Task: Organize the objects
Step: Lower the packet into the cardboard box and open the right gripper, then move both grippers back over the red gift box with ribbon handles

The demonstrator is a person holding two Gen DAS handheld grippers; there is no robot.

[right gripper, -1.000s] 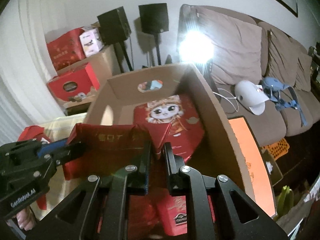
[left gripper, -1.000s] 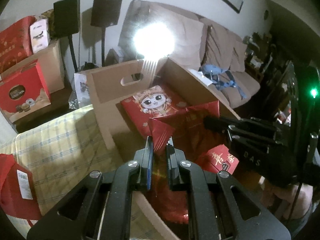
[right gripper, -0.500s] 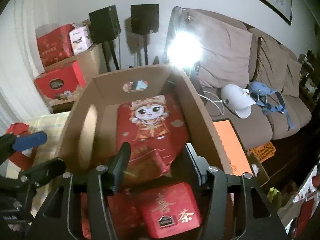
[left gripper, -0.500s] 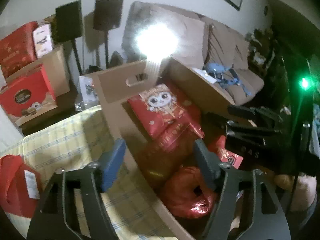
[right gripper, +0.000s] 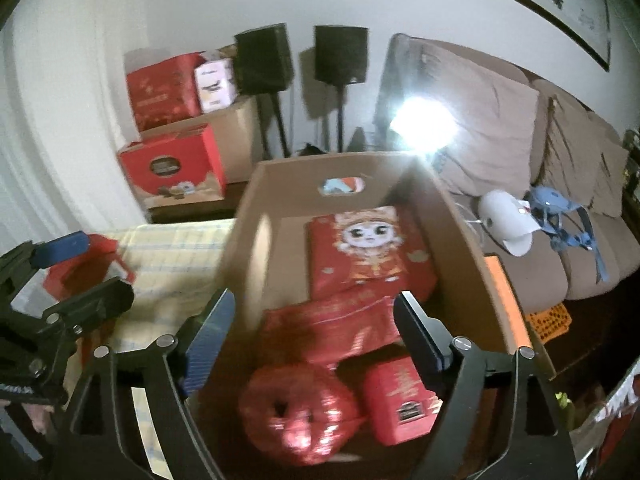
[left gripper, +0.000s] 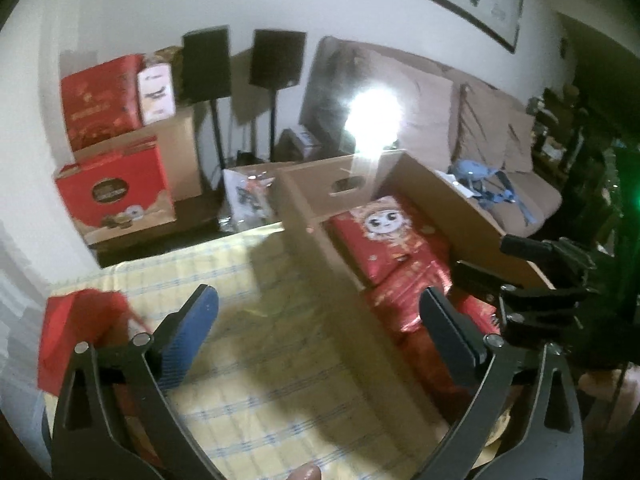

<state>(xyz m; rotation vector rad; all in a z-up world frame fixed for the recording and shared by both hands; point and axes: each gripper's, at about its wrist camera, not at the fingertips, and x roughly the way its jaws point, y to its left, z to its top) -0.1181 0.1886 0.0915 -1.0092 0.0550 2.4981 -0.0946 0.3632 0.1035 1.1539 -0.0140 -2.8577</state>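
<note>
An open cardboard box [right gripper: 256,248] [left gripper: 316,240] stands on a yellow checked cloth [left gripper: 256,360]. Inside lie a red packet with a cartoon girl [right gripper: 368,248] [left gripper: 384,236], a red foil bag [right gripper: 332,324], a round red foil bundle [right gripper: 300,412] and a small red gift box [right gripper: 400,404]. My right gripper [right gripper: 314,332] is open and empty above the box. My left gripper [left gripper: 318,332] is open and empty over the box's left wall. A red paper bag [left gripper: 76,332] [right gripper: 84,268] lies on the cloth at the left.
A brown sofa [right gripper: 560,184] with a white cap [right gripper: 506,224] and blue straps [right gripper: 560,216] is at the right. Red gift boxes [left gripper: 112,188] on cartons and two black speakers on stands [right gripper: 340,56] stand by the wall. A bright lamp [right gripper: 424,128] glares.
Both grippers let go of the red foil bag, which now lies in the box. Both opened wide and pulled back; the left one shifted left over the cloth.
</note>
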